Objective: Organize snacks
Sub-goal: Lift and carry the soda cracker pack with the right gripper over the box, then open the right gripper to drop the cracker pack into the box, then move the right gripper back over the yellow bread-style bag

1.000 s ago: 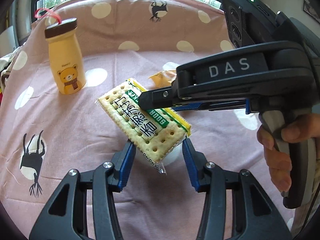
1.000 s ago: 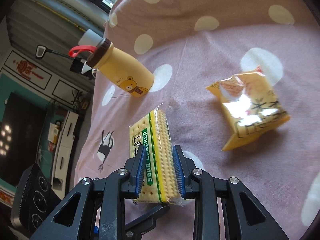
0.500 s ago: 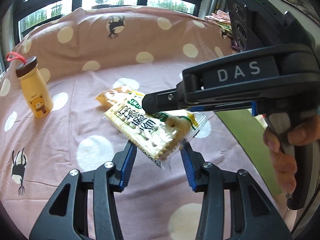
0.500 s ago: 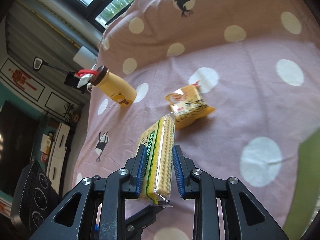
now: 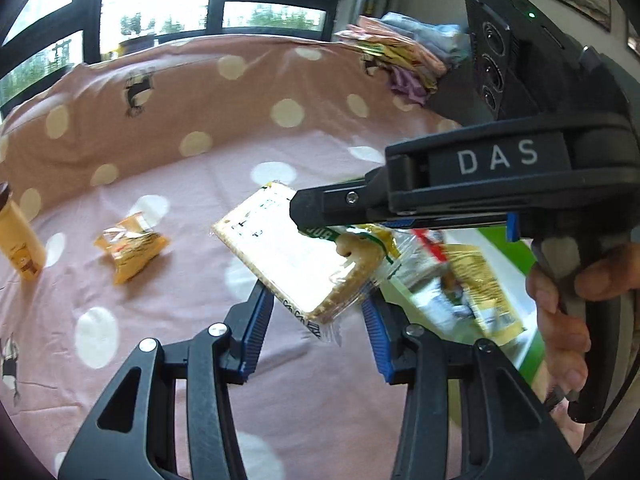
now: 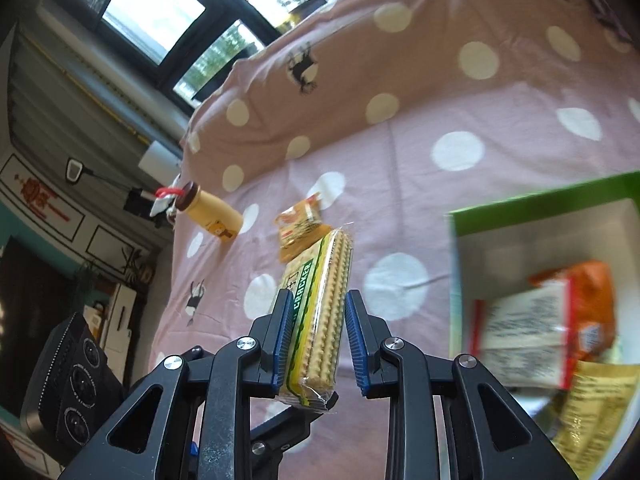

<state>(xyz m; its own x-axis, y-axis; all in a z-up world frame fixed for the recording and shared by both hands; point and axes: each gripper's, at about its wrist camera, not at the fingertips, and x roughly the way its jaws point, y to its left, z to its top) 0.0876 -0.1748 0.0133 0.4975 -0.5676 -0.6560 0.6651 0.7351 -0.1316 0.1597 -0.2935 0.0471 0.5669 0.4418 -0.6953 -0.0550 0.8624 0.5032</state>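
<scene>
Right tongs (image 6: 316, 344): pinch the clear-wrapped pack of soda crackers (image 6: 316, 320).
Left tongs (image 5: 316, 320): part open, holding nothing.
Risk: pack slips, misses the green box (image 6: 536, 208) at lower right.

Right gripper (image 6: 316, 340): pointed downward and away, its jaws closed on the flat faces of the cracker pack (image 6: 316, 312), which stands on edge between the blue pads (image 6: 282, 340)
Right hand (image 5: 568, 304): wrapped round the grey grip of the right gripper, at the right edge of the left wrist view
Left gripper (image 5: 316, 320): angled down, its jaws have just been closing; the near end of the same pack lies between its blue pads (image 5: 256, 324), whether they press on it cannot be told
</scene>
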